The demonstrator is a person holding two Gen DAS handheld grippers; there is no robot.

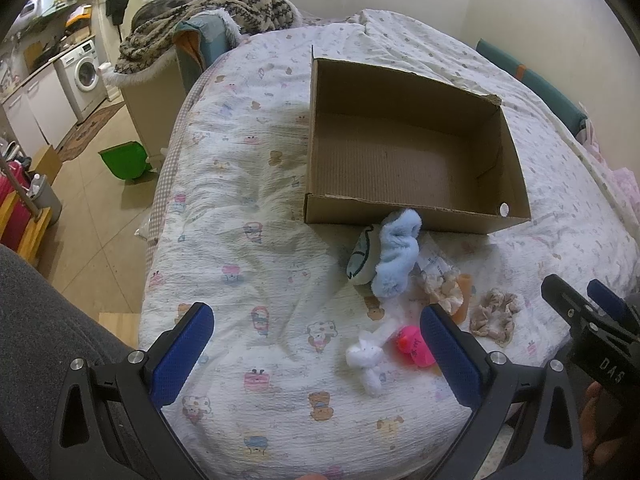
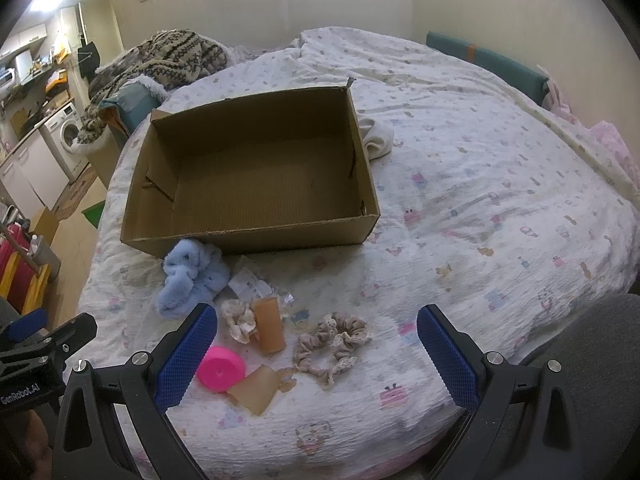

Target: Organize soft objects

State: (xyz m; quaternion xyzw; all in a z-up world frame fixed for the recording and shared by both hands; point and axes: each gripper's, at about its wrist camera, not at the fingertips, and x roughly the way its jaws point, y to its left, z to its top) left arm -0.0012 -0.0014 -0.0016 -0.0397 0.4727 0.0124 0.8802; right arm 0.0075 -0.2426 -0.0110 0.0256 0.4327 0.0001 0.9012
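An empty cardboard box lies on the bed. In front of it lie a fluffy blue plush, a small white plush, a pink round object, a cream scrunchie, an orange tube, a second orange piece and a beige scrunchie. My left gripper is open and empty above the bed near the white plush. My right gripper is open and empty, over the scrunchies and orange tube.
The bed has a white patterned quilt. A white cloth lies behind the box. A patterned blanket is heaped at the far left. A green bin stands on the floor left of the bed.
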